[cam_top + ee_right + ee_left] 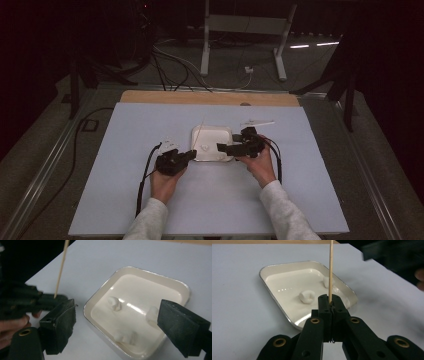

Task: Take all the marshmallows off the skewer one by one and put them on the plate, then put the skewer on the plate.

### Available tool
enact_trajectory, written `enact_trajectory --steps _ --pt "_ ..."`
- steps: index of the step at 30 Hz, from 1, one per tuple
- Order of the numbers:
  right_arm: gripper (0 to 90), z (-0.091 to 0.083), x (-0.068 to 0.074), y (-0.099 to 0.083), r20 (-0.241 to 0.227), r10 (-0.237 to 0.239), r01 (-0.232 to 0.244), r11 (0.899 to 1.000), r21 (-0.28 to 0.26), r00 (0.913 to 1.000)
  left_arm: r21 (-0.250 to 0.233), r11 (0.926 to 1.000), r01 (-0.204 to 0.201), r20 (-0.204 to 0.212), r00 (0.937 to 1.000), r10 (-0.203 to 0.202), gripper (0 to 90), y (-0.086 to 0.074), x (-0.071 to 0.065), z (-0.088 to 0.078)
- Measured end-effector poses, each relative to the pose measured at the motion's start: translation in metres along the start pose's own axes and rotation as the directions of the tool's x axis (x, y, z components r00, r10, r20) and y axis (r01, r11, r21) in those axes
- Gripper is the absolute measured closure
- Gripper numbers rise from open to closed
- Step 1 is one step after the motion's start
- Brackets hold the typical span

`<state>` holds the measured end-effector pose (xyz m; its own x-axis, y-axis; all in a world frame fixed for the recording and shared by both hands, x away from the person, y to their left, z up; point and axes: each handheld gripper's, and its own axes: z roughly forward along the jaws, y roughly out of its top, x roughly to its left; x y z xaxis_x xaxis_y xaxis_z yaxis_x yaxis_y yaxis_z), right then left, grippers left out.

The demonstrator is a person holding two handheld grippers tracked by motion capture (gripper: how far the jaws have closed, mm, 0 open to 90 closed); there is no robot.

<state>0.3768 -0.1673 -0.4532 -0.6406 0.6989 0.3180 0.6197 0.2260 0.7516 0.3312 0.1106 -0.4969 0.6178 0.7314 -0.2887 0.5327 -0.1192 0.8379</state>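
A white square tray (pixel 226 131) sits mid-table on the pale mat. It holds three white marshmallows (pixel 114 303) (pixel 152 313) (pixel 126 337). My left gripper (pixel 330 301) is shut on a thin wooden skewer (pixel 330 270) that stands upright from its jaws, just off the tray's near-left corner. In the high view the left gripper (pixel 192 154) lies left of the tray and the right gripper (pixel 222 147) reaches in from the right. My right gripper (pixel 117 325) is open above the tray's near side, with a wide gap and nothing pressed between its pads.
A white plastic piece (pixel 257 122) lies on the mat (pixel 150 125) beyond the tray's right corner, and small white bits (pixel 167 142) lie to its left. A wooden strip (pixel 210 97) runs along the table's far edge. Cables and a white stand (pixel 245 25) are on the floor behind.
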Motion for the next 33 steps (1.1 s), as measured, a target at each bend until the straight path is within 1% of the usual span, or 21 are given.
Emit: enact_trajectory --steps 1,4,6,9,11,12,13,14,18,19,21,24,25,28,31,33 --pt "14.7 -0.003 0.001 -0.002 0.000 -0.009 0.009 1.000 -0.009 1.0000 0.003 0.9998 0.019 -0.015 0.9997 -0.019 90.0 0.004 0.001 0.002" --pt "14.7 -0.010 0.003 -0.008 0.005 -0.023 0.023 1.000 -0.019 0.9997 0.005 0.9991 0.042 -0.039 0.9984 -0.041 90.0 0.010 0.004 0.006" --pt "14.7 -0.014 0.003 -0.012 0.019 -0.025 0.025 1.000 -0.017 0.9995 0.014 0.9984 0.056 -0.056 0.9969 -0.055 90.0 0.013 0.005 0.008" --pt "14.7 -0.019 0.003 -0.018 0.030 -0.025 0.026 0.999 -0.022 0.9992 0.023 0.9957 0.089 -0.077 0.9932 -0.087 89.9 0.015 0.008 0.012" --pt "14.7 -0.022 0.003 -0.022 0.043 -0.030 0.031 0.999 -0.021 0.9986 0.034 0.9940 0.104 -0.093 0.9906 -0.100 89.9 0.015 0.010 0.015" --pt "14.7 -0.022 0.003 -0.022 0.043 -0.030 0.031 0.999 -0.021 0.9986 0.034 0.9940 0.104 -0.093 0.9906 -0.100 89.9 0.015 0.010 0.015" --pt "14.7 -0.025 0.002 -0.026 0.047 -0.024 0.025 0.999 -0.025 0.9986 0.051 0.9917 0.118 -0.110 0.9876 -0.112 89.7 0.014 0.011 0.018" --pt "14.7 -0.026 0.002 -0.027 0.050 -0.023 0.025 0.999 -0.028 0.9985 0.059 0.9897 0.130 -0.119 0.9853 -0.123 89.6 0.014 0.012 0.020" --pt "14.7 -0.032 0.001 -0.033 0.054 -0.024 0.026 0.999 -0.033 0.9982 0.082 0.9831 0.163 -0.138 0.9788 -0.151 89.6 0.011 0.015 0.026" --pt "14.7 -0.033 0.000 -0.034 0.057 -0.029 0.031 0.999 -0.035 0.9980 0.093 0.9817 0.166 -0.145 0.9777 -0.152 89.6 0.011 0.016 0.027" --pt "14.7 -0.036 -0.001 -0.037 0.064 -0.025 0.028 0.999 -0.036 0.9976 0.106 0.9781 0.179 -0.150 0.9753 -0.162 89.6 0.010 0.017 0.030" --pt "14.7 -0.039 -0.002 -0.040 0.063 -0.018 0.021 0.999 -0.044 0.9978 0.120 0.9760 0.182 -0.160 0.9738 -0.162 89.5 0.009 0.017 0.033" --pt "14.8 -0.040 -0.002 -0.041 0.064 -0.018 0.021 0.999 -0.047 0.9978 0.128 0.9727 0.194 -0.162 0.9717 -0.172 89.5 0.008 0.017 0.036" --pt "14.8 -0.041 -0.002 -0.042 0.060 -0.014 0.017 0.999 -0.051 0.9981 0.142 0.9688 0.203 -0.168 0.9696 -0.178 89.4 0.008 0.016 0.039" --pt "14.8 -0.041 -0.002 -0.043 0.059 -0.017 0.020 0.999 -0.050 0.9981 0.150 0.9635 0.222 -0.179 0.9645 -0.195 89.3 0.008 0.014 0.041" --pt "14.8 -0.041 -0.001 -0.042 0.054 -0.017 0.020 0.998 -0.052 0.9984 0.155 0.9584 0.239 -0.190 0.9594 -0.209 89.3 0.009 0.015 0.043"
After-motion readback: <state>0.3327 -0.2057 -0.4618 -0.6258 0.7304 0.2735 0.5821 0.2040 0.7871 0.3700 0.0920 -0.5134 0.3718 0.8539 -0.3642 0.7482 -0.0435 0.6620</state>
